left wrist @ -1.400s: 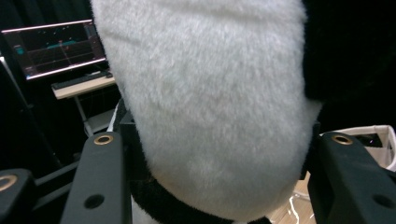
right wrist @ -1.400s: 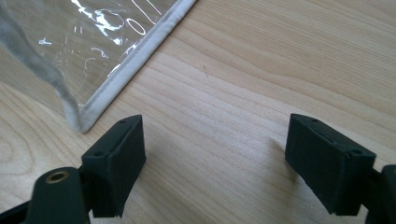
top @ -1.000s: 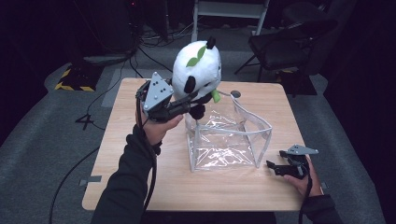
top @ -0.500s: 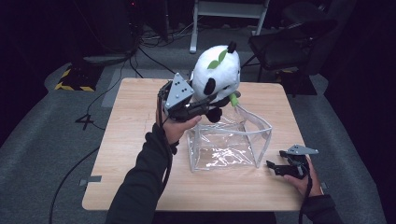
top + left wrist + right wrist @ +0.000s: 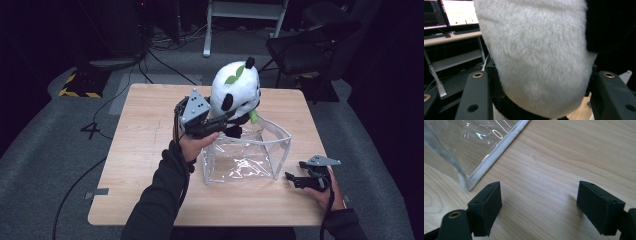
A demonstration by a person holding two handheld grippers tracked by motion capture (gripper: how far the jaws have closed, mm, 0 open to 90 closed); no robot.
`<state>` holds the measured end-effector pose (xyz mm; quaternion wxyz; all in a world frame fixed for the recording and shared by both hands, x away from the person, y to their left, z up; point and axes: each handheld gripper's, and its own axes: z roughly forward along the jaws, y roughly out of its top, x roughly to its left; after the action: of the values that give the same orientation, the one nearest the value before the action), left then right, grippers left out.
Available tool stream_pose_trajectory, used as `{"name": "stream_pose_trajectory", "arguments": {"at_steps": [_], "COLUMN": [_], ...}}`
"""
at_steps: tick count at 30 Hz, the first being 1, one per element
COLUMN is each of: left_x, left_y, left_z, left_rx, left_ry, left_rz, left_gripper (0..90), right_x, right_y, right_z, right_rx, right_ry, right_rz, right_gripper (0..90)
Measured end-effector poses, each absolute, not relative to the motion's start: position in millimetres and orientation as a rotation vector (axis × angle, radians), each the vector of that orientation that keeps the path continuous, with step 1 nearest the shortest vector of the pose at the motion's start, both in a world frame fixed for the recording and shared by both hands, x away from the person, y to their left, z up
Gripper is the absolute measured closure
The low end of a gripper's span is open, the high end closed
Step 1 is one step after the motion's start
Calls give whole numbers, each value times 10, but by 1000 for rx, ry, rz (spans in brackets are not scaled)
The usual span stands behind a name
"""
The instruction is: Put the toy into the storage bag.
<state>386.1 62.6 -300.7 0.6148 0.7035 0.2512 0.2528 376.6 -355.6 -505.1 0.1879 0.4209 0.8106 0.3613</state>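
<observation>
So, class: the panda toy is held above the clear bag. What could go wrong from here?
1. The panda toy looks about as wide as the opening of the clear bag, so it may snag on the rim.
2. The right gripper rests open on the table, apart from the bag, so the soft bag may slide or fold.

Overhead light falls brightly on the table (image 5: 150,150) while the surrounding room stays dim. Glare streaks the clear bag (image 5: 245,160). In the left gripper view the plush panda (image 5: 536,57) between the fingers (image 5: 477,95) is softly blurred; the monitors (image 5: 459,11) behind glow overexposed.
</observation>
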Motion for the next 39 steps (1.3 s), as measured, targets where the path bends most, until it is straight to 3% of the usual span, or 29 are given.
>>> {"name": "stream_pose_trajectory", "arguments": {"at_steps": [15, 17, 23, 39], "left_x": [3777, 3788, 3817, 4020], "left_y": [739, 735, 603, 324], "left_z": [-3077, -3090, -3116, -3351], "left_rx": [1606, 1637, 1722, 1873], "left_ry": [657, 710, 648, 685], "left_rz": [590, 623, 572, 480], "left_gripper": [409, 409, 397, 366], "right_x": [3764, 3765, 3765, 3764], "right_y": [-3554, -3554, -3554, -3555], "right_z": [-5052, -5052, -5052, -5052], "right_rx": [1184, 1182, 1183, 1179], "right_ry": [2281, 2281, 2281, 2284], "right_rz": [1019, 1019, 1019, 1019], "right_gripper": [200, 200, 200, 199]}}
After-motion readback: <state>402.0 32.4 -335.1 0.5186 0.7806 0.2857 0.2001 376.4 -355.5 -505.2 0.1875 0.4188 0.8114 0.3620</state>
